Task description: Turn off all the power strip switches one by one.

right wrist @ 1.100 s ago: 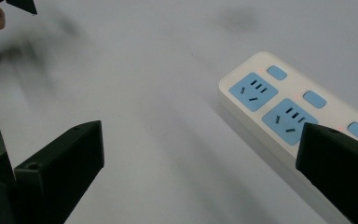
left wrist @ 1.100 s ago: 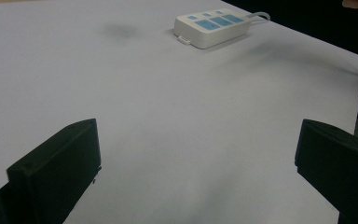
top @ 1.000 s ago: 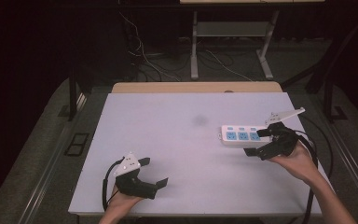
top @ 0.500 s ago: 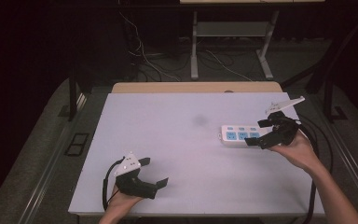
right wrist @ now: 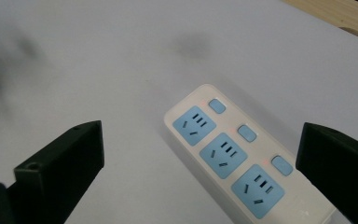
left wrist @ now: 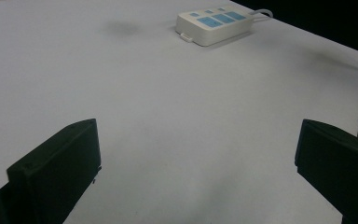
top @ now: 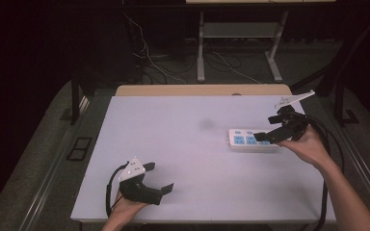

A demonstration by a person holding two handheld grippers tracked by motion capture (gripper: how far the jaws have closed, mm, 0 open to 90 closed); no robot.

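Note:
A white power strip (top: pixel 249 140) with three blue sockets and blue switches lies on the right half of the white table (top: pixel 188 144). My right gripper (top: pixel 267 128) hovers open over the strip's right end, jaws wide apart. In the right gripper view the strip (right wrist: pixel 235 156) lies between and below the jaws of that gripper (right wrist: pixel 200 172), untouched. My left gripper (top: pixel 159 177) rests open near the front left edge, holding nothing. In the left gripper view the open gripper (left wrist: pixel 198 163) looks across bare table at the far strip (left wrist: pixel 214 21).
A faint dark smudge (top: pixel 206 123) marks the table left of the strip. A wooden board (top: pixel 202 90) runs along the table's far edge. The strip's white cable (left wrist: pixel 263 12) trails off its far end. Cables and a metal frame (top: pixel 202 48) lie on the dark floor beyond.
My right gripper has moved away from the person, from the strip's near side to above its right end. The strip and the left gripper have stayed put.

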